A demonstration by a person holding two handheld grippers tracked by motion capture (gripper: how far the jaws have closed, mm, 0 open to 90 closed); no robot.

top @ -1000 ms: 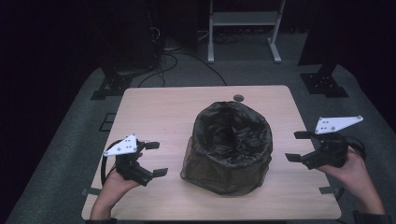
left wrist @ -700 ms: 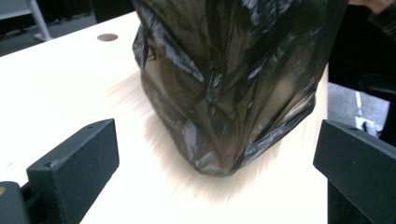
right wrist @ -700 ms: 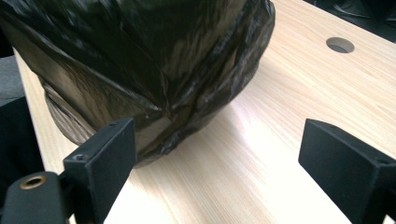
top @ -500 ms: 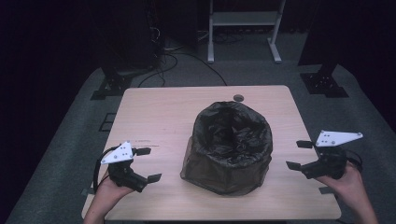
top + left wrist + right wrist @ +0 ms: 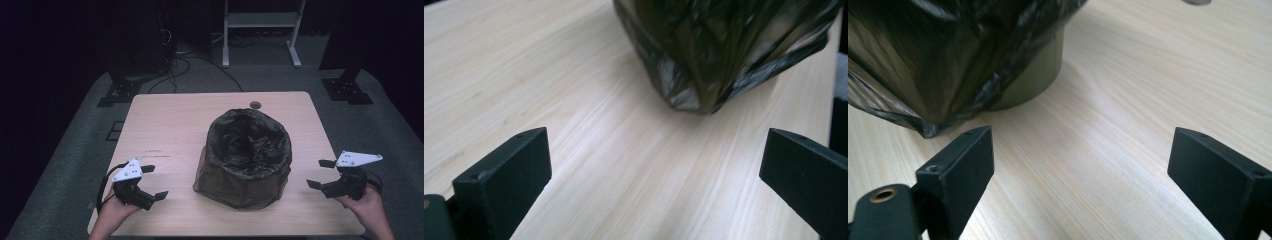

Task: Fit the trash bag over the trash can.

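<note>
A bin lined with a black plastic bag (image 5: pixel 245 157) stands in the middle of the wooden table (image 5: pixel 170 125), its mouth open upward. My left gripper (image 5: pixel 154 182) hovers near the table's front left corner, open and empty, well apart from the bag (image 5: pixel 724 50). At the front right edge my right gripper (image 5: pixel 320 174) is open too, with nothing between its jaws. In the right gripper view the bag (image 5: pixel 948 55) hangs loosely over the bin's olive wall (image 5: pixel 1035 80).
A small round grey disc (image 5: pixel 255 105) is set in the table near its far edge. Beyond the table stand a white metal frame (image 5: pixel 260 22), dark stand bases (image 5: pixel 120 92) and cables on the grey floor.
Both grippers have drawn back toward the person and down, away from the bag. The left one went toward the front left corner, the right one toward the front right edge. The bag has not moved.
</note>
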